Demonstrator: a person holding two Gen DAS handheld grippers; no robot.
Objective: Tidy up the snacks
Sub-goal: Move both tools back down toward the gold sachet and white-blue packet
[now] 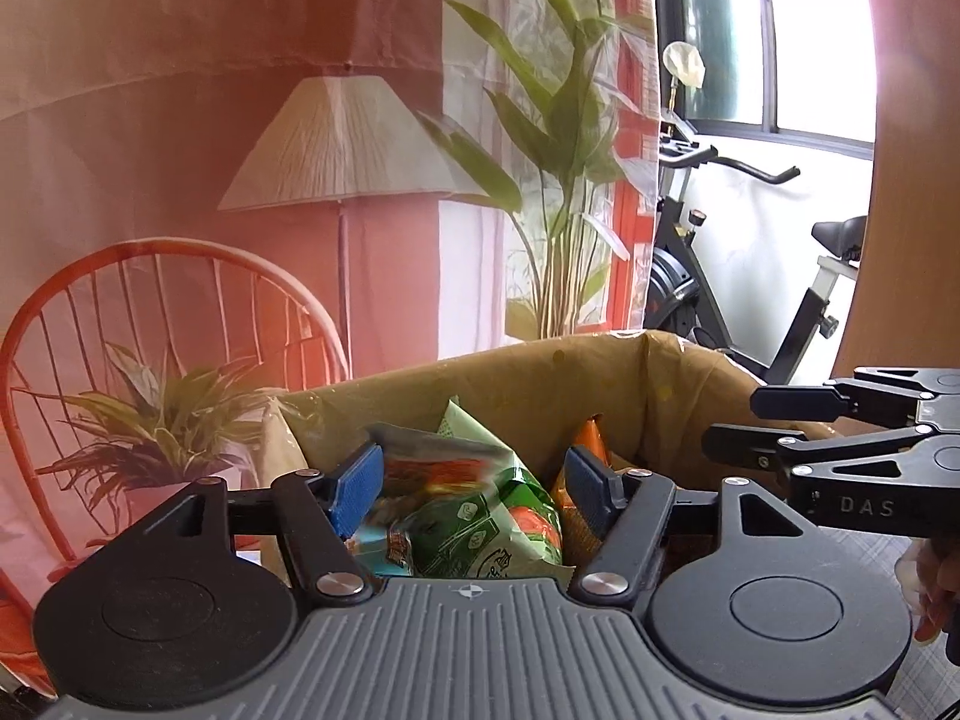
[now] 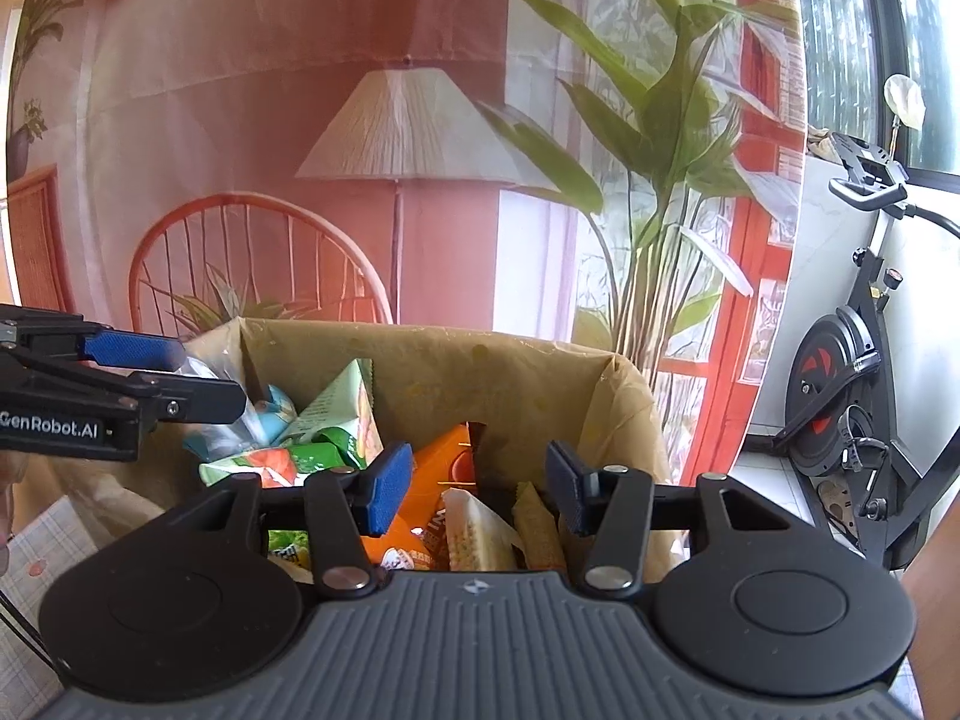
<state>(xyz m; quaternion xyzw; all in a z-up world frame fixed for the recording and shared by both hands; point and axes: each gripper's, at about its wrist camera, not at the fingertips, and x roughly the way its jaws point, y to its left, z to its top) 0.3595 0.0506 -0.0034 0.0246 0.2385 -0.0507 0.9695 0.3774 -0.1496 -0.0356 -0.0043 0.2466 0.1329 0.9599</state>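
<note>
Backdrop cloth filled the upper left: printed floor lamp, orange rattan chair, tall leafy plant. Exercise bike stood at right edge under a window. Checked tablecloth showed lower left.

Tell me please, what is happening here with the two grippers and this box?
A person holds two grippers over a brown cardboard box that already contains snack packets. The left gripper is open above a green packet; whether it touches the packet cannot be told. The right gripper is open and empty above an orange packet and two wafer packs. Nothing is gripped now.
</note>
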